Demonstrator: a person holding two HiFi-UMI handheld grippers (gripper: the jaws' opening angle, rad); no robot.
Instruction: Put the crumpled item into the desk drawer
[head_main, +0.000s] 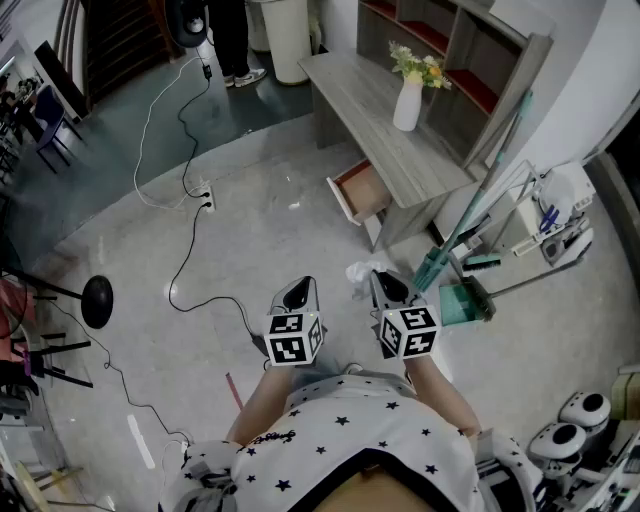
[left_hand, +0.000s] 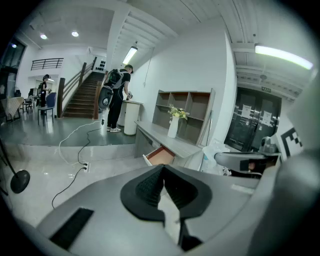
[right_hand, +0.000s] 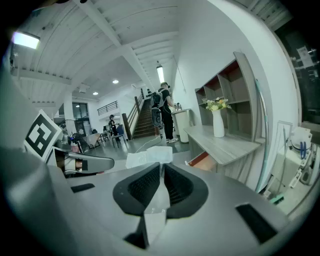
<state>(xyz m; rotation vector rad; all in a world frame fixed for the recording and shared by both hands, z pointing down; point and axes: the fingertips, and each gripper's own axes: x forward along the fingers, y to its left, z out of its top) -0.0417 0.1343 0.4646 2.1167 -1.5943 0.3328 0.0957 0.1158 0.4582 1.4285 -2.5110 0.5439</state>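
The crumpled white item sticks out past the tips of my right gripper, which is shut on it above the floor. In the right gripper view the white wad shows just beyond the closed jaws of the right gripper. The grey desk stands ahead to the right, its drawer pulled open with a wooden inside; the drawer lies right of the held wad. My left gripper hangs beside the right one, shut and holding nothing. In the left gripper view, the left gripper points toward the drawer.
A white vase with flowers stands on the desk, with shelves behind it. A teal broom and dustpan lean right of the desk. A cable and socket strip cross the floor, and a black round base sits left. A person stands by a white bin.
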